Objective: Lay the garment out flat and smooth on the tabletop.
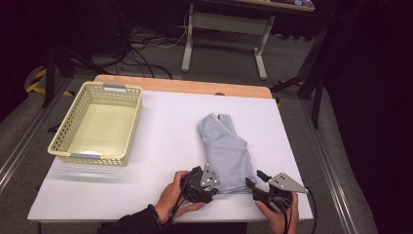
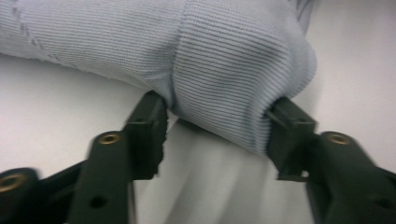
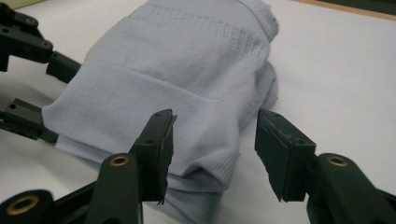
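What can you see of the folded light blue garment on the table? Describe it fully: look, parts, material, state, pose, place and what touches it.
The garment is a pale grey-blue knit, apparently a sweater, folded into a long bundle with a ribbed hem band at its near end. It lies flat on the white table, right of centre, reaching from mid-table to the near edge. The left gripper has its jaws pressed on either side of the ribbed near corner. The right gripper has its jaws apart around the other near corner, one beside the fabric, the other clear of it.

Pale blue ribbed knit garment [image 1: 225, 153] at lower centre; pale yellow perforated basket [image 1: 127, 127] upper left; white bench [image 1: 160, 146]; black fingers [image 3: 159, 140].
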